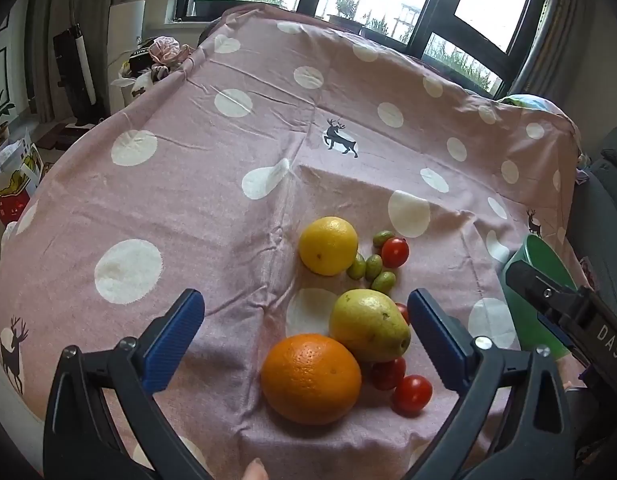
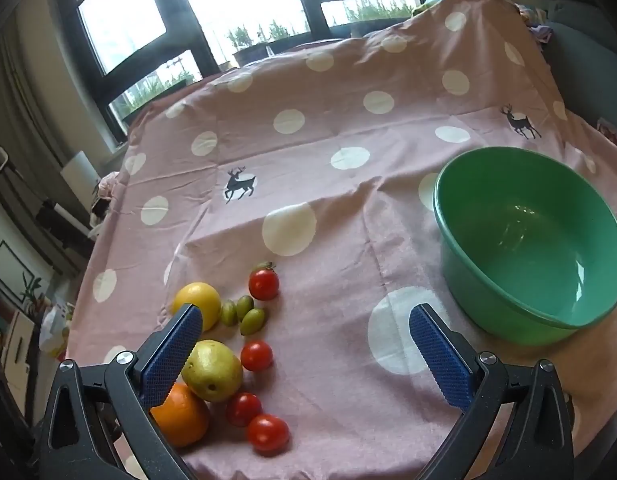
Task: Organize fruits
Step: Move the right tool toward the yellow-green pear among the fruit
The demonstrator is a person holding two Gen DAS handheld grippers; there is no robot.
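Both grippers hover over the table with jaws spread wide, holding nothing — left gripper (image 1: 306,342) above the orange (image 1: 311,378) and pear (image 1: 369,325), right gripper (image 2: 306,354) over bare pink cloth (image 2: 340,360). The fruit sits clustered on the cloth: lemon (image 1: 328,245), small green fruits (image 1: 373,267), cherry tomatoes (image 1: 411,395) beside the pear. The green bowl (image 2: 460,216) stands well apart — empty, to the right.

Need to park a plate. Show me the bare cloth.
Free: cloth between the cherry tomatoes and the green bowl, and the far cloth around the deer print. Crowded: the cluster of orange, pear and lemon.
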